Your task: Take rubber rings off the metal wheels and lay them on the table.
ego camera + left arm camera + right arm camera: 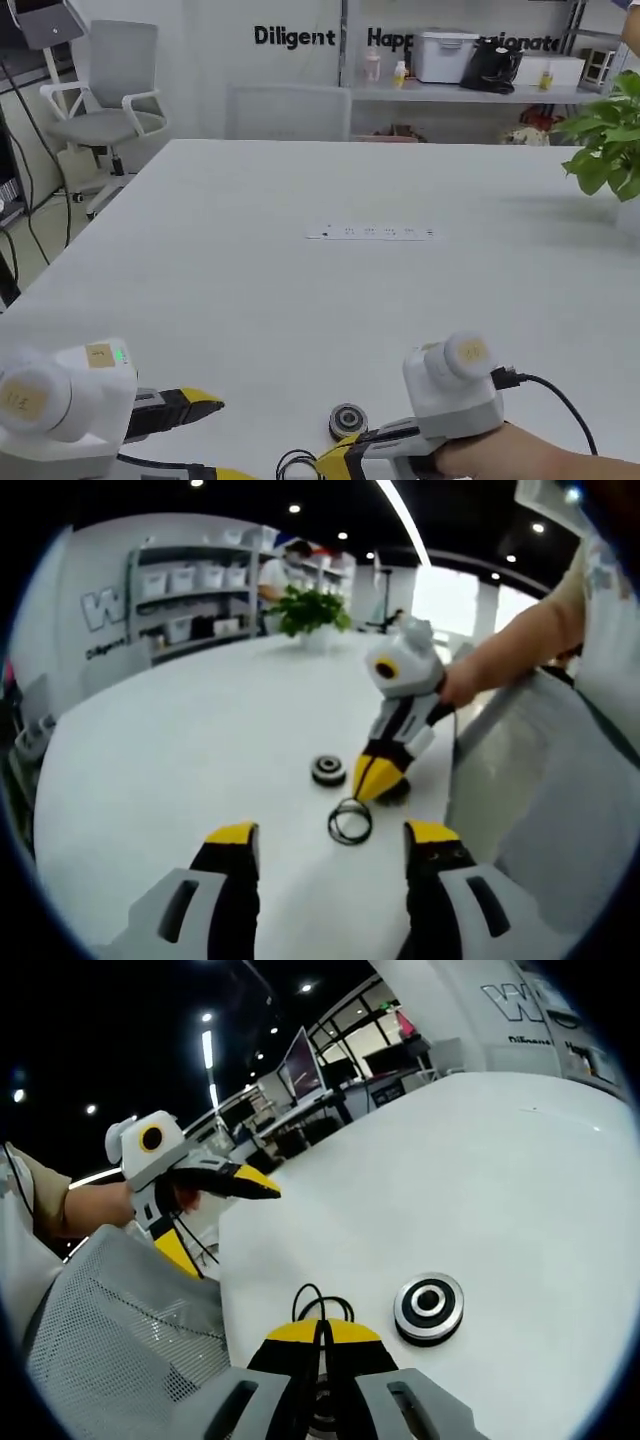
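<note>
Left tool (332,830) has its two yellow tips wide apart and holds nothing. Right tool (322,1332) has its tips pressed together, low down near the edge of the big white worktop (300,300). Its tips touch the thin black rubber rings (350,822), but I cannot tell if it pinches one. The rings lie flat on the worktop between the two tools. Just beside them sits the small round metal wheel (347,420). It has a dark band around it, which looks like a ring not yet taken off.

I think the next ring comes off this wheel. To do it well, one tool should hold the wheel firmly so it cannot roll or slide. The other should pinch just the rubber edge and peel it off slowly. Rubber stretches and can snap back, so go gently. Then lay it flat by the others.
</note>
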Demonstrator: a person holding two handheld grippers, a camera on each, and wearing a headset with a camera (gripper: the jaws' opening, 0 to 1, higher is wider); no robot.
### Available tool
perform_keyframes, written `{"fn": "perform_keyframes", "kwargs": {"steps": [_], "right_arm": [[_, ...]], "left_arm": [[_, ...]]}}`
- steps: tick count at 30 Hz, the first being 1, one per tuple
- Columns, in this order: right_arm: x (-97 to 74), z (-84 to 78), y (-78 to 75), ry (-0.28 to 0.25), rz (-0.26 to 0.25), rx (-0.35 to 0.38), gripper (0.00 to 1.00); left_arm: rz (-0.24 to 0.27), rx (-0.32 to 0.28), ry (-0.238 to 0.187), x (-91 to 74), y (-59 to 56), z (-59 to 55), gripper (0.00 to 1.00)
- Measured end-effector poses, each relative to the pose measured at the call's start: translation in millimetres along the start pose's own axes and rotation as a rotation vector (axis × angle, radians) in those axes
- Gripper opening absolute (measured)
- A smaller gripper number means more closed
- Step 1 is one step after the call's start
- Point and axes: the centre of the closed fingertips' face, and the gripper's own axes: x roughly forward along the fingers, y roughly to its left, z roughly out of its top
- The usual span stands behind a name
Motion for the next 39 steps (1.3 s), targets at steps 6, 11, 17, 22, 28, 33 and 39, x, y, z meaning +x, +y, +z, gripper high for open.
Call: {"fn": "perform_keyframes", "kwargs": {"steps": [6,11,17,22,28,33,39], "right_arm": [[1.3,-3.5,-3.0,0.011,-0.020,-0.006,0.01],[0.9,-4.7,-3.9,0.015,-0.020,-0.007,0.03],[-1.3,-4.2,-4.2,0.014,-0.024,-0.023,0.08],[-5.9,3.1,-2.7,-0.011,-0.016,-0.027,0.11],[-12.8,13.0,-7.1,-0.043,-0.032,-0.031,0.18],[-20.6,23.1,-11.8,-0.077,-0.049,-0.042,0.20],[-30.8,33.5,-20.8,-0.111,-0.078,-0.061,0.23]], "left_arm": [[-0.002,-0.003,0.004,0.2,-1.0,-2.1,0.60],[-0.007,-0.004,0.013,0.8,-1.8,-4.3,0.60],[-0.009,-0.003,0.013,2.0,-1.8,-2.2,0.59],[-0.012,-0.002,0.015,3.4,-1.4,-0.8,0.59],[-0.015,-0.001,0.014,6.0,-0.4,2.3,0.59],[-0.016,-0.003,0.007,8.9,1.6,6.5,0.59],[-0.019,0.007,0.008,12.1,5.1,11.4,0.59]]}}
